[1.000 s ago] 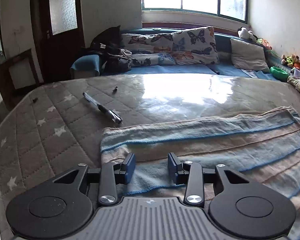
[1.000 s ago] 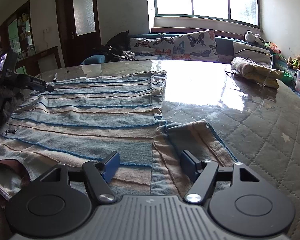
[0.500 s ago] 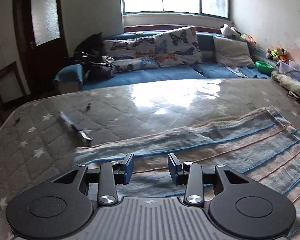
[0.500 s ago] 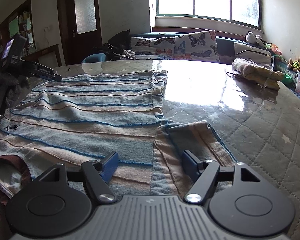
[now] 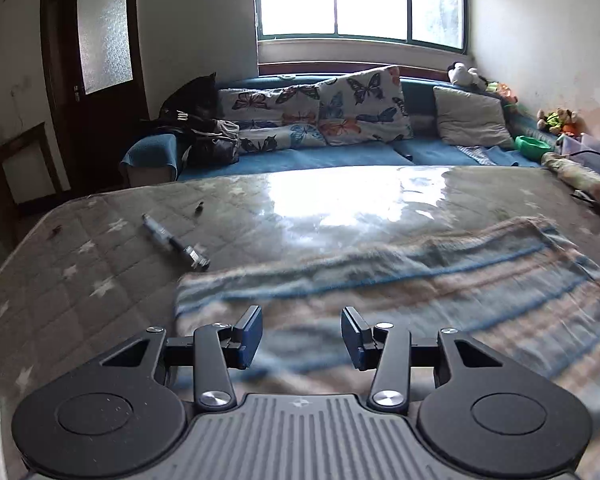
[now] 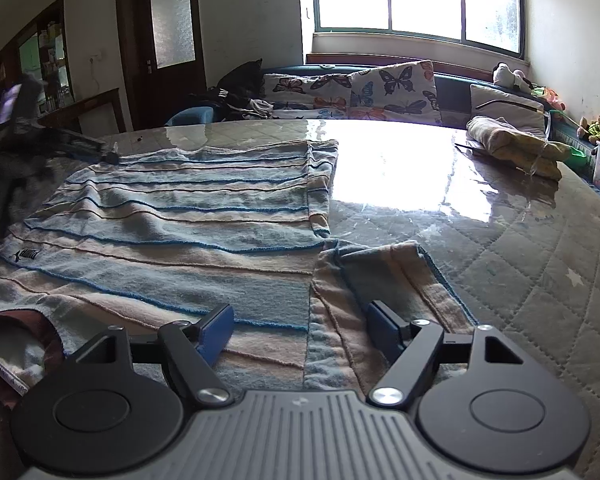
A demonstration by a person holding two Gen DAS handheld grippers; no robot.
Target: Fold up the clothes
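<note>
A blue and beige striped shirt (image 6: pixel 188 216) lies spread flat on the quilted grey table cover (image 6: pixel 540 264). Its right sleeve (image 6: pixel 384 280) lies out to the side. My right gripper (image 6: pixel 300 330) is open and empty, hovering low over the seam between the body and the sleeve. In the left wrist view the shirt (image 5: pixel 420 292) is blurred. My left gripper (image 5: pixel 302 334) is open and empty just above the shirt's left edge. The left gripper also shows in the right wrist view (image 6: pixel 40 136) as a dark blur at the far left.
A black and silver pen-like tool (image 5: pixel 176 244) lies on the cover left of the shirt. A folded beige and yellow garment (image 6: pixel 512 146) sits at the far right. A blue sofa with butterfly cushions (image 5: pixel 340 120) stands behind the table.
My left gripper has swung about and its jaws have opened wider above the shirt's left edge. My right gripper has stayed nearly still and open.
</note>
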